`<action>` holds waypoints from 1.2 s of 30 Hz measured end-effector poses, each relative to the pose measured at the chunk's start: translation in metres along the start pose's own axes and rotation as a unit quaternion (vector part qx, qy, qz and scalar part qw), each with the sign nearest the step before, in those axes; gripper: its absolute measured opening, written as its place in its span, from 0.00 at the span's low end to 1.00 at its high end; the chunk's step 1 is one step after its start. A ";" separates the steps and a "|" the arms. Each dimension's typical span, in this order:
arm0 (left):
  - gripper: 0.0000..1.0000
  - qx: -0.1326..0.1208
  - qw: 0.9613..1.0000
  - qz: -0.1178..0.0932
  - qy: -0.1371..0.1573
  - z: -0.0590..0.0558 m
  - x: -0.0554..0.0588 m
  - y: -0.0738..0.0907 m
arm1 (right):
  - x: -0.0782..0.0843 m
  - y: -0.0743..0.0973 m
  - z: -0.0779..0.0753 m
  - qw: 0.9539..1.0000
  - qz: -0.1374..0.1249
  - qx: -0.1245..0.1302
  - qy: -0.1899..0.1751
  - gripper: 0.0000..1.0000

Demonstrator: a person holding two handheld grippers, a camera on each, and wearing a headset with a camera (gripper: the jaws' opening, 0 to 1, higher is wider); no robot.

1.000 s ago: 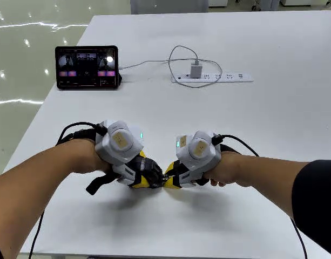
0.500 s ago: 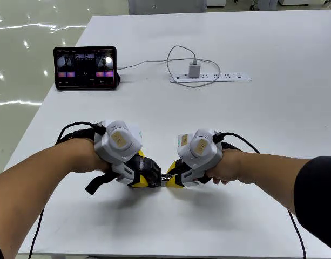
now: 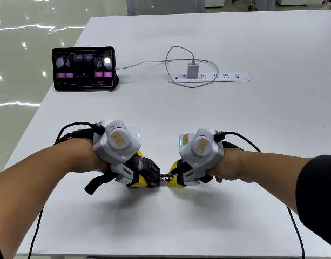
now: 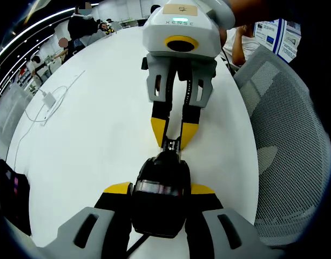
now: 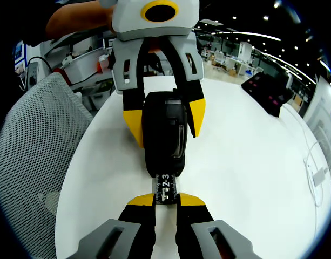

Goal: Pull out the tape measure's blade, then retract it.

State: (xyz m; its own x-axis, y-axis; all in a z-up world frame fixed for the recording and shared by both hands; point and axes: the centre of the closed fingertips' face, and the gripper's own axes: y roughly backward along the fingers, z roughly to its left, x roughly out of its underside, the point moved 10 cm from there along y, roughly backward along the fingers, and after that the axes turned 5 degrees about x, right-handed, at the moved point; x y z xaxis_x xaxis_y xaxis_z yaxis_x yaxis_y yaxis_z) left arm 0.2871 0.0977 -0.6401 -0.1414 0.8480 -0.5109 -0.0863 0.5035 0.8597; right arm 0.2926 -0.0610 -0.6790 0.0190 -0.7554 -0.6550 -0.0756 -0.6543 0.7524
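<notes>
Near the bench's (image 3: 251, 124) front edge, the left gripper (image 3: 141, 169) is clamped on the tape (image 3: 150, 171) case and the right gripper (image 3: 175, 176) pinches the blade (image 3: 165, 176) tip. Over the last 1 second they have drawn slightly apart, so the pull-out looks just begun. The right gripper view shows marks 2 and 3 on the bared blade, where the head view gives a short dark strip.

Bright light; floor (image 3: 19, 32) glare; soft shadows on table (image 3: 235, 118); fisheye edges warped, maybe blurred.
</notes>
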 end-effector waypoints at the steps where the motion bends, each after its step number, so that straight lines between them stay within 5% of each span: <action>1: 0.33 0.000 1.000 0.000 0.000 0.000 0.000 0.000 | 0.000 0.000 0.000 1.000 0.000 0.000 -0.001 0.10; 36: 0.33 -0.003 1.000 -0.004 0.000 -0.001 0.000 0.000 | 0.011 0.012 0.000 1.000 0.005 0.004 -0.011 0.10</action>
State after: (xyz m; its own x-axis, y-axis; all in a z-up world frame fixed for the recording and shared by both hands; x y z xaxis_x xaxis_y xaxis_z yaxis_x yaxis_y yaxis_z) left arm 0.2862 0.0978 -0.6407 -0.1416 0.8443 -0.5169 -0.0932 0.5084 0.8560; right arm 0.2916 -0.0774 -0.6776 -0.0040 -0.7606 -0.6492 -0.0830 -0.6467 0.7582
